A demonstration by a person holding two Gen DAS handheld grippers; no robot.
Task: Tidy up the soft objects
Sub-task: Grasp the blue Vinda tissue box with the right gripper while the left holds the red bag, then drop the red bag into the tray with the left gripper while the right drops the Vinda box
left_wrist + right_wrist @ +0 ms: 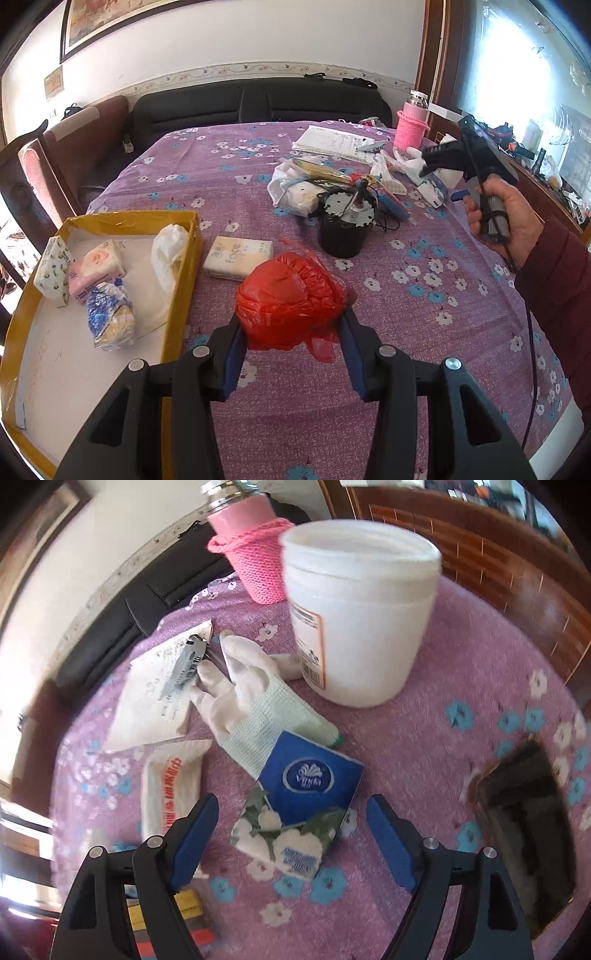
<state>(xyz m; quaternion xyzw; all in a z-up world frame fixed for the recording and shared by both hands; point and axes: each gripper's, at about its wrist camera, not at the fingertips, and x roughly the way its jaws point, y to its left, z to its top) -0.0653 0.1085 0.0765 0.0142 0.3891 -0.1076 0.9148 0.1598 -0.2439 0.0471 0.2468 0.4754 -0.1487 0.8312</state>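
Observation:
My left gripper (291,332) is shut on a crumpled red plastic bag (288,299), held just above the purple flowered cloth (424,332) beside the yellow-rimmed box (184,273). The box holds tissue packs (98,269), a blue-printed bag (109,317) and a white bag (170,247). A cream tissue pack (238,257) lies outside it. My right gripper (291,816) stands open over a blue tissue pack (295,808), its pads clear of the pack. A white work glove (251,701) lies just beyond. In the left wrist view a hand carries the right gripper (424,166) at the far right.
A white plastic jar (362,613) and a pink knit-sleeved flask (255,557) stand behind the glove. A paper sheet (155,694) and a white packet (170,786) lie to the left. A black motor (345,225) with wires sits mid-table. A dark phone (524,834) lies at the right.

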